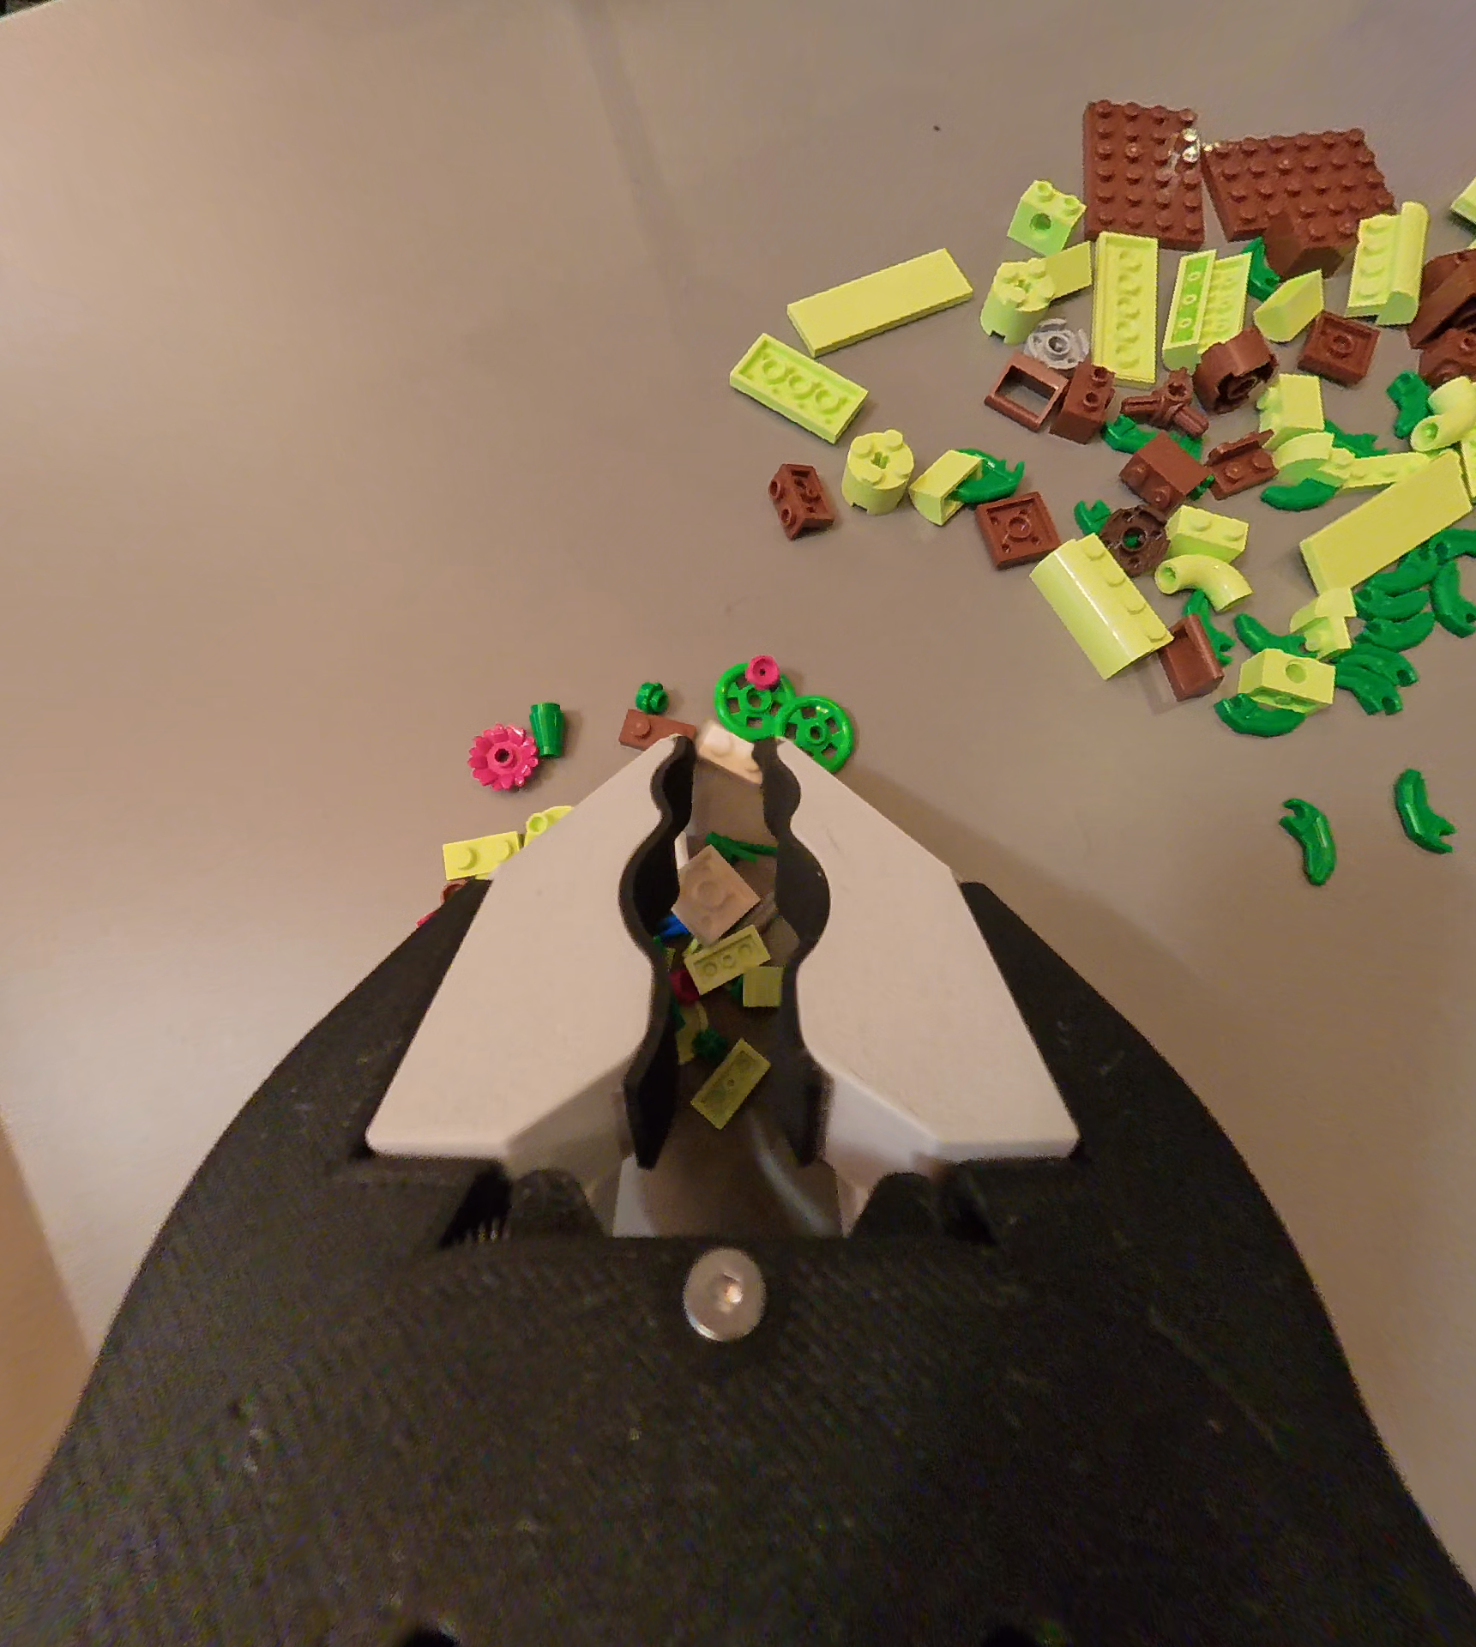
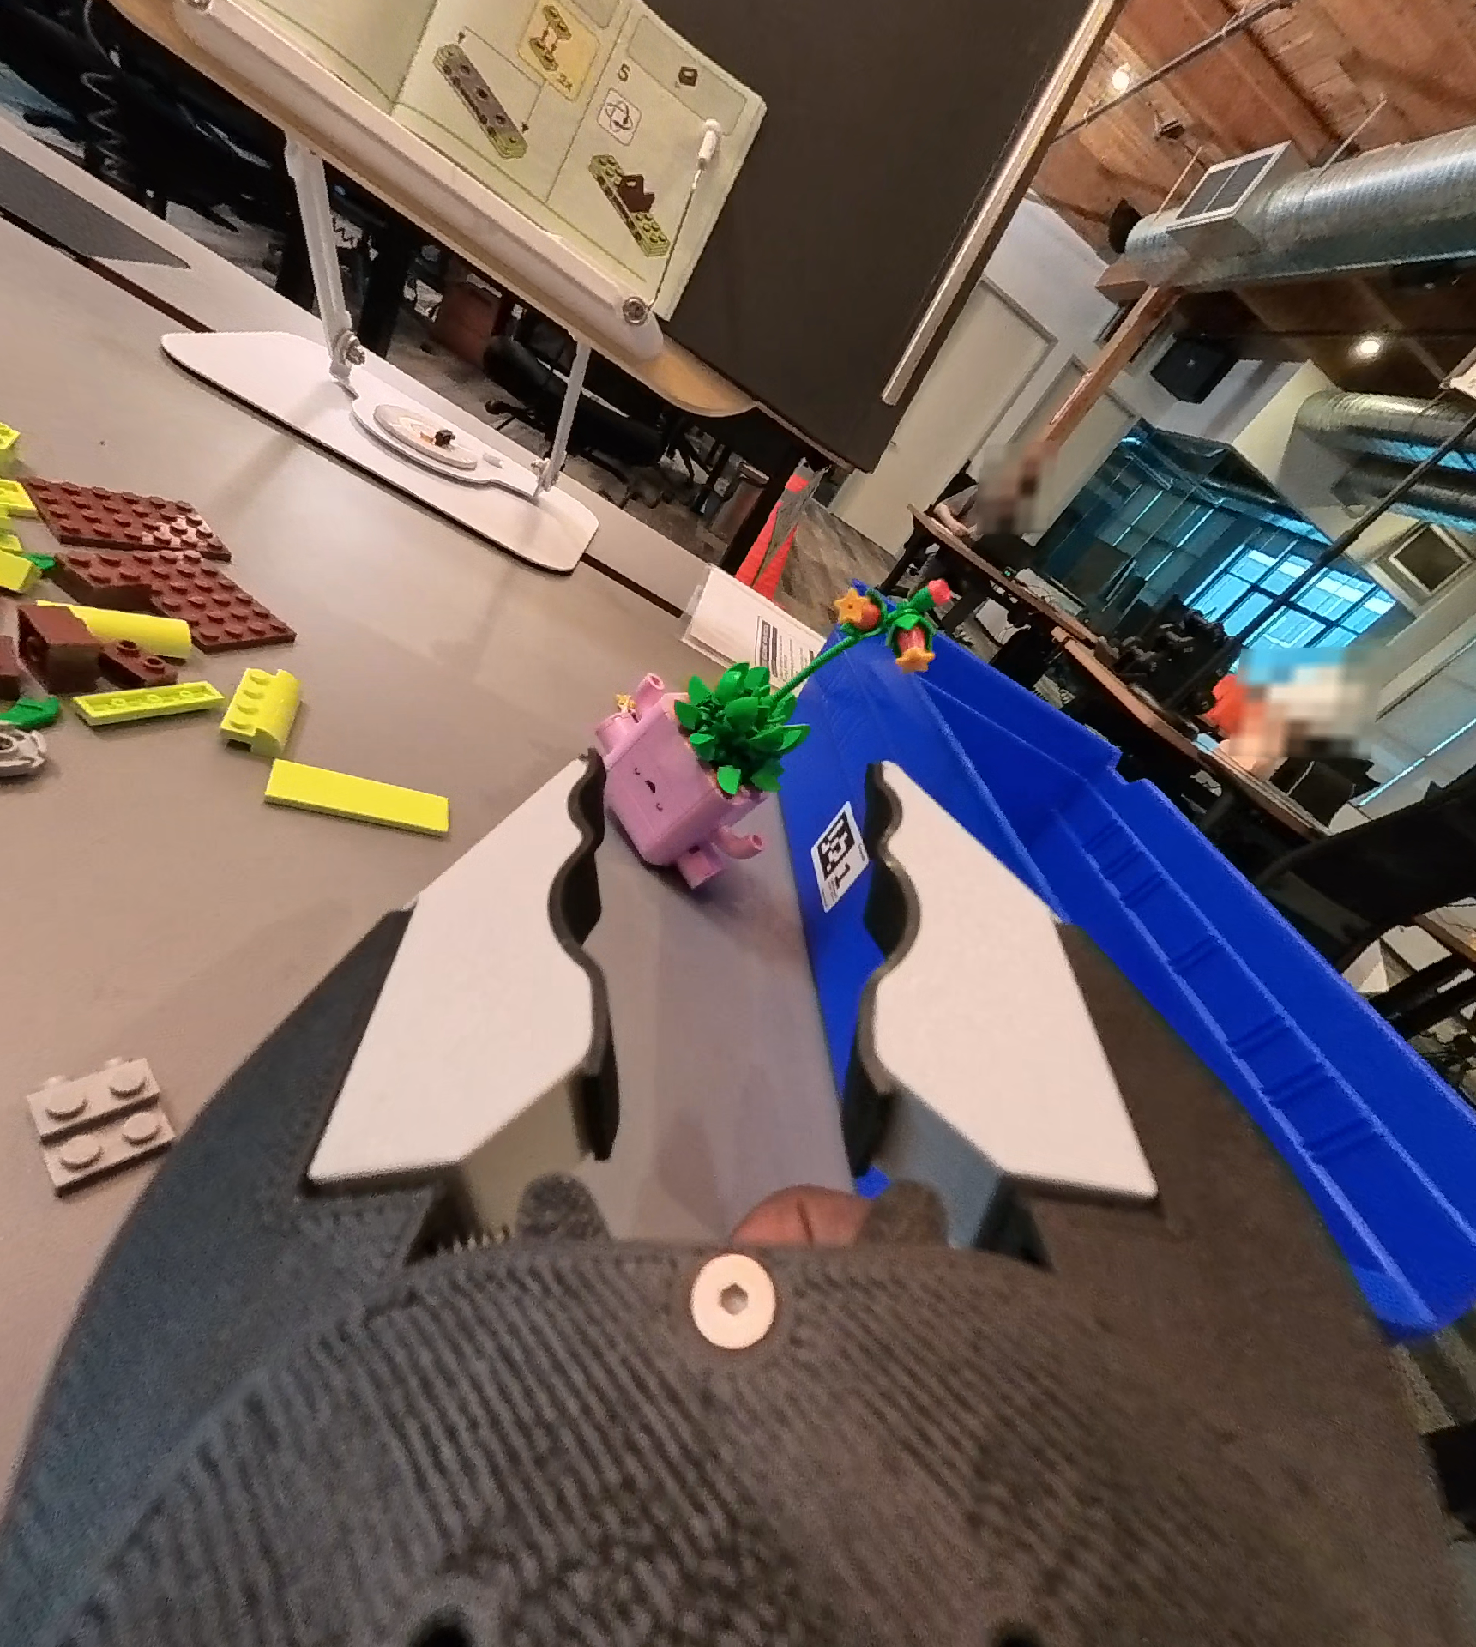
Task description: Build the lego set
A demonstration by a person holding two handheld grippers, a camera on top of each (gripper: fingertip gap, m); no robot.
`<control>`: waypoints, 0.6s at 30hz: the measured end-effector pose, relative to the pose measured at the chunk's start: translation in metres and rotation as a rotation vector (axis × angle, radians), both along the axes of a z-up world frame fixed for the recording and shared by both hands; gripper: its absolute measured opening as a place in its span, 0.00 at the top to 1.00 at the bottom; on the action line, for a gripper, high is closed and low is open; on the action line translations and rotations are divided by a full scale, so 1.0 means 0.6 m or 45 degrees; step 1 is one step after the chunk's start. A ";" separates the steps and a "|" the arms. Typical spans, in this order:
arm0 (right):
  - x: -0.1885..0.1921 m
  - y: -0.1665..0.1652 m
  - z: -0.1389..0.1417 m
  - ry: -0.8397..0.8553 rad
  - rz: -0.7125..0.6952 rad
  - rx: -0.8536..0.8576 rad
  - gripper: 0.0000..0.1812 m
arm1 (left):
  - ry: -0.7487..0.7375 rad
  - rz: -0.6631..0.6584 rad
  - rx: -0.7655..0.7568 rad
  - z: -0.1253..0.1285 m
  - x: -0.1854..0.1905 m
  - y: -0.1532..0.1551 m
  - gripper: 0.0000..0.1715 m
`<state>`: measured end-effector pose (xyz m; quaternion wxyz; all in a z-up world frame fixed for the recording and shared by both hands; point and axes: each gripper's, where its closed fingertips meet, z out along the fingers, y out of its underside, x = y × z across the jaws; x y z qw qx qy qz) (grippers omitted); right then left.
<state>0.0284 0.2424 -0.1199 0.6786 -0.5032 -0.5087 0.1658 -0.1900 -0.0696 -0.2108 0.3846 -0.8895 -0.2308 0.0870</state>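
In the left wrist view my left gripper (image 1: 723, 757) points down at the grey table, its jaws almost together, with a small light grey piece (image 1: 727, 750) filling the gap between the tips. Green wheels (image 1: 752, 700) and a magenta flower (image 1: 500, 757) lie just beyond the tips. Small lime and grey plates (image 1: 713, 896) lie under the fingers. The main pile of lime, brown and green bricks (image 1: 1206, 401) is at the upper right. In the right wrist view my right gripper (image 2: 734, 780) is open and empty above the table, facing a built pink pot figure (image 2: 663, 815).
A blue bin (image 2: 1117, 936) runs along the right of the right gripper. An instruction booklet (image 2: 538, 107) rests on a white stand (image 2: 378, 428) at the back. Grey plates (image 2: 97, 1132), a lime tile (image 2: 357, 796) and brown plates (image 2: 155, 553) lie to the left. The grippers' ends are close to 40 centimetres from one another. To the magenta flower (image 1: 500, 757): left tips about 4 centimetres, right tips about 40 centimetres.
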 end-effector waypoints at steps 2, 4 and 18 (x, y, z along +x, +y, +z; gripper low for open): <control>0.000 -0.001 0.000 0.000 0.004 0.000 0.69 | -0.011 -0.008 0.000 0.000 0.003 0.001 0.90; 0.000 -0.001 0.000 0.003 0.008 -0.003 0.69 | -0.009 -0.021 0.004 0.001 0.006 0.002 0.88; -0.001 -0.006 -0.001 -0.006 0.026 0.015 0.70 | -0.028 -0.227 0.028 0.003 0.048 0.018 0.83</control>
